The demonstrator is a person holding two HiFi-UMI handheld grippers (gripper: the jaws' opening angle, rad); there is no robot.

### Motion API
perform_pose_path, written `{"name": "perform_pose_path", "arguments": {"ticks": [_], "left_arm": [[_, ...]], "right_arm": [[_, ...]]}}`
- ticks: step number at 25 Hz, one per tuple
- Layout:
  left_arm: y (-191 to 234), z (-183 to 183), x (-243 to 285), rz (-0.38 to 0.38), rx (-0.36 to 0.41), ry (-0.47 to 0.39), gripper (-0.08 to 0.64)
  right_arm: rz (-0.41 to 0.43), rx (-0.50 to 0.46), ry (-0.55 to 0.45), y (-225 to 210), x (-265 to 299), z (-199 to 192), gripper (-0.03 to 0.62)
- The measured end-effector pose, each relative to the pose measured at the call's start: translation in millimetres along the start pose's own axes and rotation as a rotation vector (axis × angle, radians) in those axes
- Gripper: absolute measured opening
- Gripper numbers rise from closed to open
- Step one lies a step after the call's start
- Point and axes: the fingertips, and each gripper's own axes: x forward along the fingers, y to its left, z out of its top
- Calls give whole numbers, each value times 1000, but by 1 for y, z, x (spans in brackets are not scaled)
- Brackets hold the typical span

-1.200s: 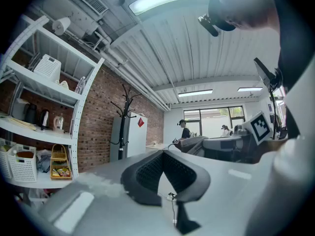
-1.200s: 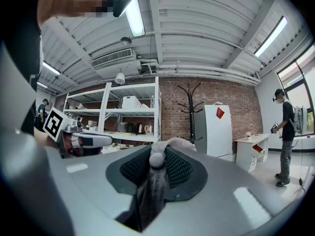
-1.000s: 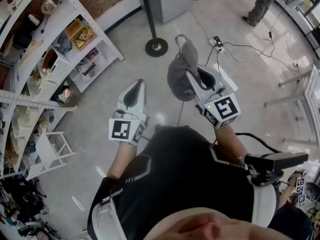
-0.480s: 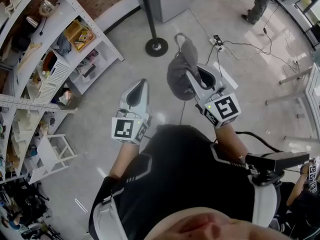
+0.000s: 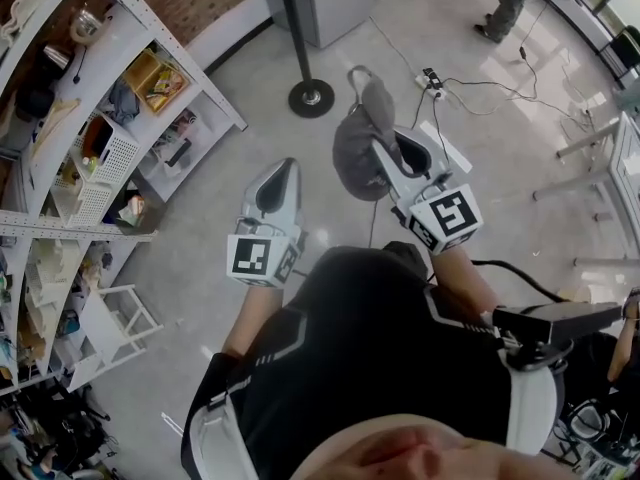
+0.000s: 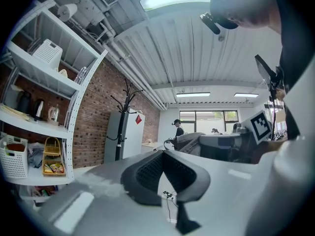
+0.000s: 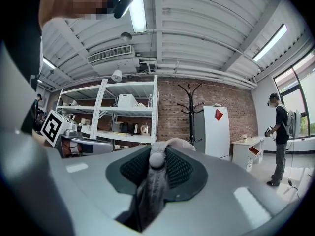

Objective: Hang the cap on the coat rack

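Overhead, your right gripper [image 5: 377, 148] pinches the grey cap [image 5: 353, 158], its bulk left of the jaws; left gripper [image 5: 283, 168] alongside. Left gripper view: jaw tips together, nothing btwn. Right gripper view: jaws part-closed on cap fabric, coat rack [image 7: 191, 117] well ahead.

This is a loft-style lab or test workroom dressed with household props. A red brick wall [image 7: 172, 112] backs white metal shelving [image 5: 80, 228] stocked with kettles [image 7: 142, 129] and baskets, a black coat stand [image 7: 191, 112] and a white cabinet [image 7: 216, 132]. Cables and a power strip [image 5: 432, 78] trail over the polished grey floor [image 5: 500, 158]. Exposed ducts and strip lights [image 7: 133, 9] run overhead, and a person wearing a headset [image 7: 279, 132] stands near the windows.
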Motion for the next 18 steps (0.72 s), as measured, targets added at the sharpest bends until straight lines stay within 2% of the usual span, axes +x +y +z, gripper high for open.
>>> {"name": "perform_pose_path", "arguments": {"ticks": [5,9,18], "left_arm": [[12,-1,1,-25,-13,-7,14],[20,0,14,-16,-22,0,14],[54,5,68,72,-7,26,14]], "right_arm": [[-23,4,7,11,12,-3,91],[5,0,9,10,23,-3,91],[81,37,-19,-40,79,-1,91]]}}
